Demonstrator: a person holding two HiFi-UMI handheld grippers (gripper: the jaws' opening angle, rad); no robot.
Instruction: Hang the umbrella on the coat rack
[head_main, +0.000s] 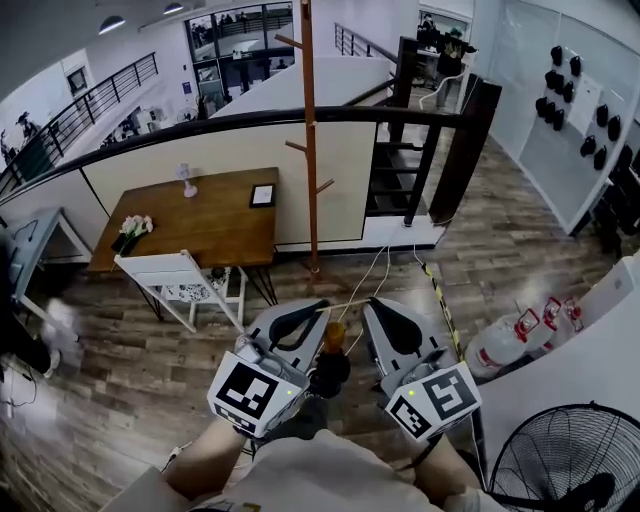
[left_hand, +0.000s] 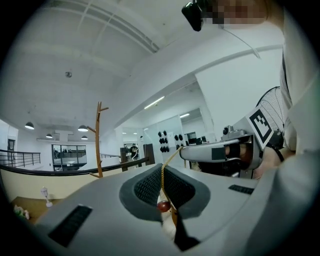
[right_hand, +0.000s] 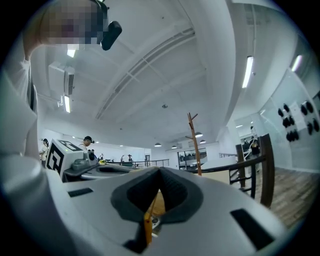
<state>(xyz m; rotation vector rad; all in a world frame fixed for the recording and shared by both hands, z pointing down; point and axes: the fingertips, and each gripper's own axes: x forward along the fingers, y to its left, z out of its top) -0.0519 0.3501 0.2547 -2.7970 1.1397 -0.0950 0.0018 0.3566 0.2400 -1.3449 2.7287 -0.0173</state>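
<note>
The coat rack (head_main: 310, 130) is a tall wooden pole with short pegs, standing beyond the table by the low wall; it also shows as the coat rack (left_hand: 98, 145) and the coat rack (right_hand: 194, 145). The folded black umbrella (head_main: 330, 372) with an amber handle top hangs between my two grippers, close to my body. Its thin gold loop cord (head_main: 345, 304) stretches from jaw to jaw. My left gripper (head_main: 322, 306) (left_hand: 161, 167) is shut on the cord by a red bead (left_hand: 163, 205). My right gripper (head_main: 372, 302) (right_hand: 159, 174) is shut on the cord's other end.
A wooden table (head_main: 215, 225) with a white chair (head_main: 175, 280) stands at the left of the rack. A black railing (head_main: 380, 115) and a staircase (head_main: 400, 175) lie behind. Red-and-white extinguishers (head_main: 510, 335) and a floor fan (head_main: 565, 460) are at the right.
</note>
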